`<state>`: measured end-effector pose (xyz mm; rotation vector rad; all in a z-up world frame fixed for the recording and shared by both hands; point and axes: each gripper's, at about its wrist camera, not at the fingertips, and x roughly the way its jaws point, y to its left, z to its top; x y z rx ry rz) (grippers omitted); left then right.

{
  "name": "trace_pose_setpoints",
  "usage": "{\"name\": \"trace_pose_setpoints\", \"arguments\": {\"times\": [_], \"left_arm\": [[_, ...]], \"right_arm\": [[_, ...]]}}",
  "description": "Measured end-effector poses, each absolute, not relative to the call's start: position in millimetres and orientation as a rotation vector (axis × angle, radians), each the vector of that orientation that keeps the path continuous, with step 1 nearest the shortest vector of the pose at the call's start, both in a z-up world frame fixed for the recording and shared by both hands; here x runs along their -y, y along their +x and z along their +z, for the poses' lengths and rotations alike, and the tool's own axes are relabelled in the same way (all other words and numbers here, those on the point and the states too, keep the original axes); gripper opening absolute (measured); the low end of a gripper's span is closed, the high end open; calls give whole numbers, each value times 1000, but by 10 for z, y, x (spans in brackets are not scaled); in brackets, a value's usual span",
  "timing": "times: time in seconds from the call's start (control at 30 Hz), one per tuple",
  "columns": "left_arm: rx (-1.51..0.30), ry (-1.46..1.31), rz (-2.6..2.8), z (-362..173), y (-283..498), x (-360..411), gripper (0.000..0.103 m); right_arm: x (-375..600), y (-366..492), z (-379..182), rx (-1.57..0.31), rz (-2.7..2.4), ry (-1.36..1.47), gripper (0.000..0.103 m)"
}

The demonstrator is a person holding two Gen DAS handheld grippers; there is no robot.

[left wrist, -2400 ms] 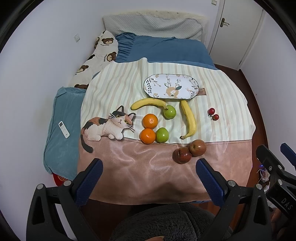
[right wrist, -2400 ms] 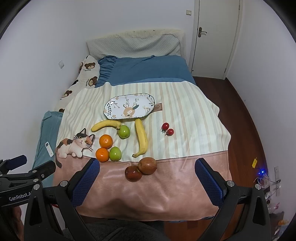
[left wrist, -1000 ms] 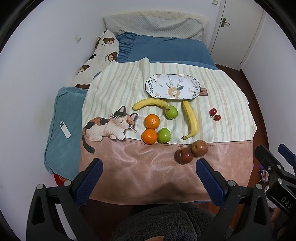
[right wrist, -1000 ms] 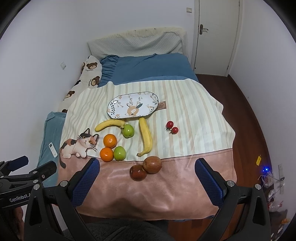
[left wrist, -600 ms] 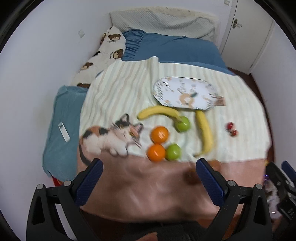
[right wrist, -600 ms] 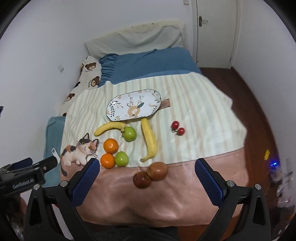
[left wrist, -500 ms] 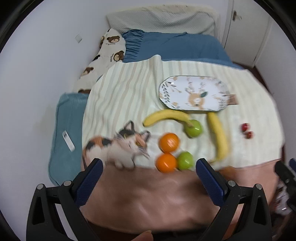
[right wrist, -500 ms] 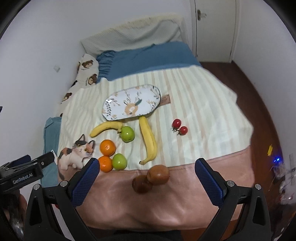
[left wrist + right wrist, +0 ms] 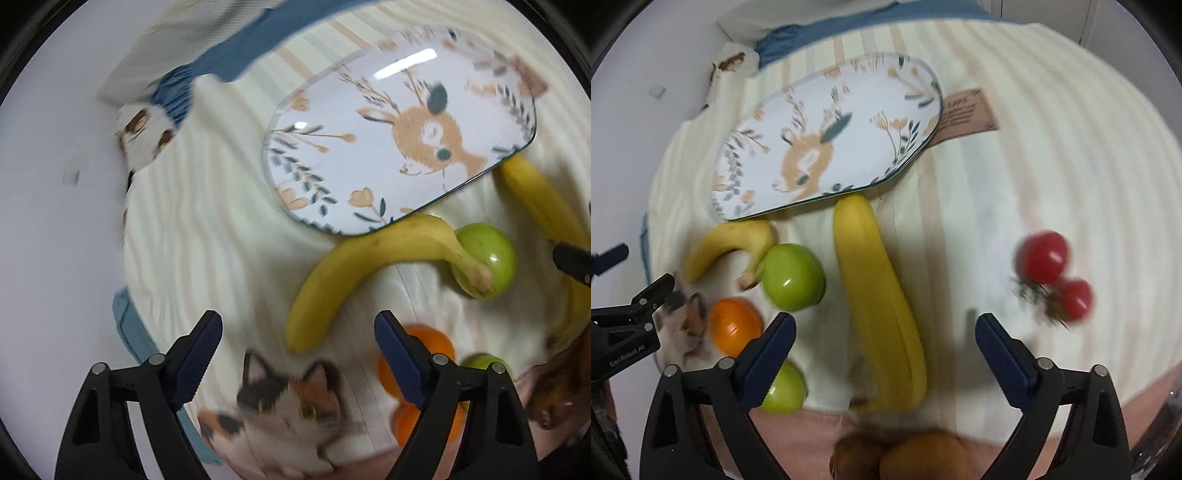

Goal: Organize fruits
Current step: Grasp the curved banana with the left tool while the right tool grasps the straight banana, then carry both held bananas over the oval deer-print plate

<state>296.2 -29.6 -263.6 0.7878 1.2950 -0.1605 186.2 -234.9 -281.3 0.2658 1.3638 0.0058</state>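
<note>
My left gripper (image 9: 297, 328) is open and empty, hovering just above the lower end of a curved banana (image 9: 354, 266) whose stem rests on a green apple (image 9: 487, 258). My right gripper (image 9: 884, 330) is open and empty, straddling a straight banana (image 9: 882, 302). A white deer-patterned tray (image 9: 402, 122) lies empty beyond the fruit; it also shows in the right wrist view (image 9: 827, 140). Two oranges (image 9: 421, 347), a second green apple (image 9: 783, 387), two cherry tomatoes (image 9: 1052, 269) and two brown-red apples (image 9: 905, 458) lie on the striped blanket (image 9: 1034, 147).
A cat picture (image 9: 288, 410) is printed on the blanket near my left gripper. A brown label (image 9: 967, 110) sticks out beside the tray. Blue bedding (image 9: 207, 74) and a bear-print pillow (image 9: 144, 136) lie behind, against the white wall.
Both grippers have dropped sharply from high above the bed to just over the fruit. The left came down at the curved banana, the right over the straight banana. Nothing has been grasped.
</note>
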Motion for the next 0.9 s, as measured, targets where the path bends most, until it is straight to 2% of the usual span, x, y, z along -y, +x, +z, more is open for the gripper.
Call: {"name": "trace_pose_setpoints", "arguments": {"times": [0.13, 0.2, 0.23, 0.3, 0.33, 0.37, 0.43, 0.6, 0.9], "left_arm": [[-1286, 945, -226, -2996, 3094, 431, 84], [-1280, 995, -245, -3104, 3113, 453, 83], [-1282, 1022, -272, -3170, 3117, 463, 78], [-1290, 1032, -304, -3234, 3118, 464, 52], [-1308, 1017, -332, -3265, 3126, 459, 46], [-1325, 997, -353, -3296, 3124, 453, 38], [-1311, 992, -355, -3314, 3156, 469, 38], [-1318, 915, -307, -3257, 3087, 295, 34], [-1536, 468, 32, -3133, 2879, -676, 30]], "right_arm": [[2195, 2019, -2950, -1358, -16, 168, 95], [2113, 2056, -2975, -1355, -26, 112, 87], [2083, 2065, -2988, -1357, -26, 94, 80], [2037, 2080, -3030, -1365, -29, 63, 67], [2021, 2084, -3064, -1370, -35, 44, 59], [2006, 2091, -3088, -1372, -36, 35, 56], [1977, 2095, -3152, -1382, -39, 20, 43], [1932, 2134, -3208, -1398, -40, 0, 42], [1839, 1900, -3319, -1465, -32, 75, 41]]}}
